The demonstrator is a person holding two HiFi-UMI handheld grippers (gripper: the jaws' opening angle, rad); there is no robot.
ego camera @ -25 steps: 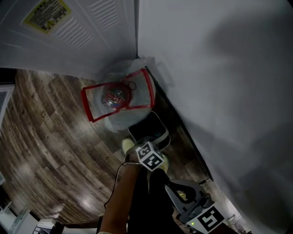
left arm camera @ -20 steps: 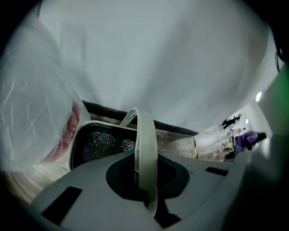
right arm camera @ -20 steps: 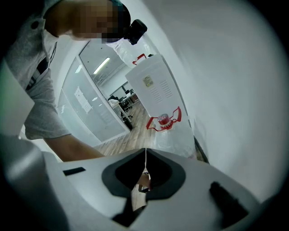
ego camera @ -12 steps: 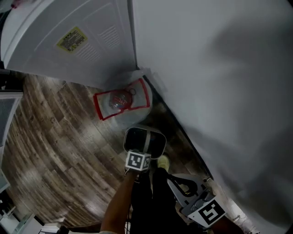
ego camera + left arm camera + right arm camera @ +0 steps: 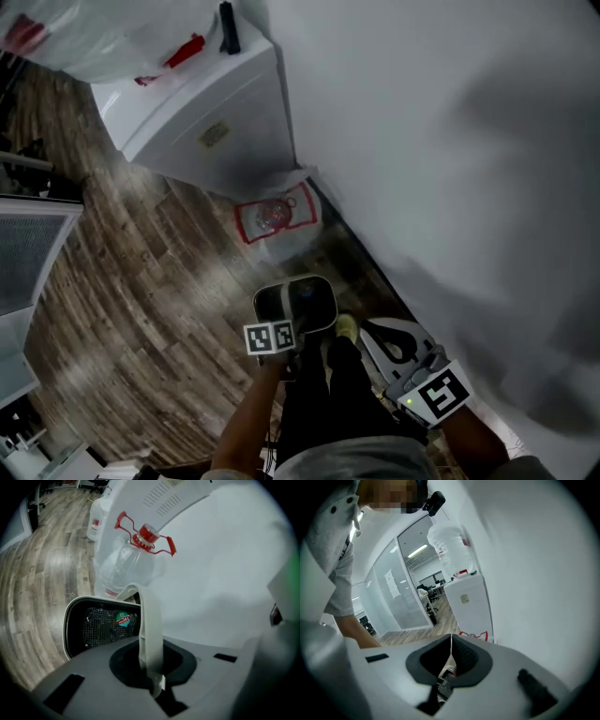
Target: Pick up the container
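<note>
The container (image 5: pixel 295 305) is a white bin with a dark inside, hanging over the wood floor just below the wall. My left gripper (image 5: pixel 281 330) is right behind it, shut on its white handle (image 5: pixel 149 630), which runs up between the jaws in the left gripper view. That view also shows the container's black mouth (image 5: pixel 96 625) with netting and a sticker inside. My right gripper (image 5: pixel 392 343) hovers to the right near the wall, its jaws pressed together with nothing between them (image 5: pixel 450 660).
A clear water bottle with a red carry handle (image 5: pixel 275 216) stands in the corner against a white cabinet (image 5: pixel 202 112). The white wall (image 5: pixel 450 141) runs along the right. Wood floor (image 5: pixel 141 309) spreads left, with a grey mesh panel (image 5: pixel 28 253) at the edge. A shoe (image 5: pixel 345 326) shows below the container.
Both grippers have risen, and the container has come up off the floor with the left one. The left gripper has rolled; the bottle and floor look farther away.
</note>
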